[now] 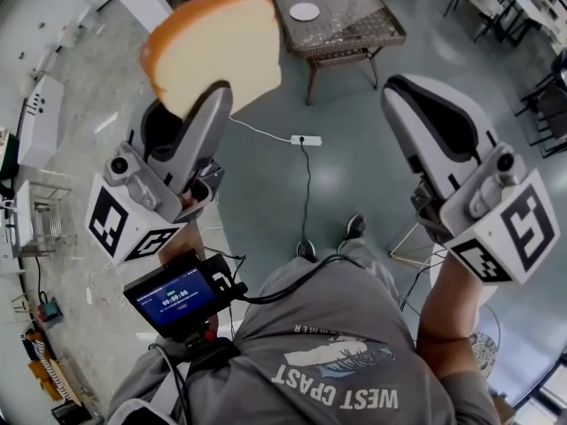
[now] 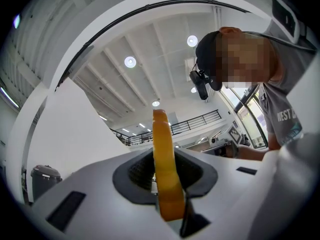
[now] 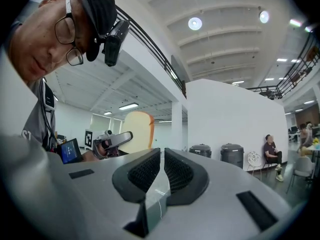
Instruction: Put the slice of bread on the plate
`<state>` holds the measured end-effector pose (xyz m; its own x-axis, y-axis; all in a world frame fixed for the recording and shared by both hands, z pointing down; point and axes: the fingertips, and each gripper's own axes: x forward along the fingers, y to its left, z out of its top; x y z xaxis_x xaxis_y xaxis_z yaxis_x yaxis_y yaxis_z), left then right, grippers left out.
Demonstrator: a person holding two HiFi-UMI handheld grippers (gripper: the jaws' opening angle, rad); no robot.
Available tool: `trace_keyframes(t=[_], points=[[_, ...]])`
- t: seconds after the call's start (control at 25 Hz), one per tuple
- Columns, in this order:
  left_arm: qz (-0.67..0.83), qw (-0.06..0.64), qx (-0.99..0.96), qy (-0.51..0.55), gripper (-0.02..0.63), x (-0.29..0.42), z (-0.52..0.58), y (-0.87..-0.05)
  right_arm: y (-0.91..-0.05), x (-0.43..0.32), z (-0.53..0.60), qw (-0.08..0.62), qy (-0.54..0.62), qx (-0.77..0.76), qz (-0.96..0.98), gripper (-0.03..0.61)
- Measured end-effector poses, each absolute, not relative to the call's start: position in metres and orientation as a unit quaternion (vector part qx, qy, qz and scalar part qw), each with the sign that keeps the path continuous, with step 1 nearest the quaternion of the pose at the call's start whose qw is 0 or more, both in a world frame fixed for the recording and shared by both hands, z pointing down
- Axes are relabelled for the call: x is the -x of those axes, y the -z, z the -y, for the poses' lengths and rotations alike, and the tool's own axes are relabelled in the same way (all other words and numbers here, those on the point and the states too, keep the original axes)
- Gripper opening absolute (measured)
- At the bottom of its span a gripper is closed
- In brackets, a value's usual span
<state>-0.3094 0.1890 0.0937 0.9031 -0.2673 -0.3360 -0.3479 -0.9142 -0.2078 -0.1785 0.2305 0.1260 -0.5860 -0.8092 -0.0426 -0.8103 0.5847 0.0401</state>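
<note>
The slice of bread [image 1: 217,47] has a broad, pale cream face with an orange-brown crust round its rim and a rounded top. It is up in the air over the grey floor, its lower edge clamped in the left gripper [image 1: 202,113], and most of the slice stands free above the jaws. That gripper is tilted somewhat upward, its cube with square markers [image 1: 120,224] towards the person's body. The right gripper [image 1: 406,91] is held beside it at about the same height and lies roughly level, on a bare forearm [image 1: 443,326], its own marker cube [image 1: 509,237] nearest the camera. The head view alone shows the small round white plate [image 1: 304,11]: it sits on the glass tabletop [image 1: 350,20] of a brown wicker table, well apart from the bread, with a white power strip [image 1: 306,140] and its cable on the floor between the table and the person's feet. The left gripper view shows the slice edge-on as a narrow orange-brown band [image 2: 162,154], pressed between the two dark ribbed pads [image 2: 140,174], which the head view does not show. The right gripper view shows its own jaws drawn together with only a thin slit between the pads [image 3: 182,171] and nothing in it; beyond them, to the left, it catches the bread's pale face [image 3: 136,131] from the side.
</note>
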Motion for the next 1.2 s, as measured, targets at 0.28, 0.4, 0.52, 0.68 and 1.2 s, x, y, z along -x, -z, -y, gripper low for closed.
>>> trace_keyframes(t=[0.28,0.4,0.52,0.68,1.2], points=[[-0.179,0.136,0.964,-0.144,0.097,0.259,-0.128,-0.092,-0.125,0.133,-0.164,0.012,-0.027,0.429,-0.903,0.011],[-0.184,0.135,0.964,-0.139,0.097,0.244,-0.125,-0.088,-0.118,0.121,-0.157,0.012,-0.027,0.423,-0.906,0.011],[-0.192,0.138,0.962,-0.134,0.097,0.214,-0.107,-0.091,-0.12,0.088,-0.137,0.019,-0.03,0.417,-0.908,0.011],[-0.198,0.141,0.962,-0.126,0.097,0.167,-0.082,-0.096,-0.123,0.039,-0.111,0.029,-0.031,0.414,-0.909,0.011],[-0.19,0.128,0.967,-0.113,0.097,0.13,-0.029,-0.119,-0.144,0.003,-0.056,0.034,-0.02,0.42,-0.907,0.011]])
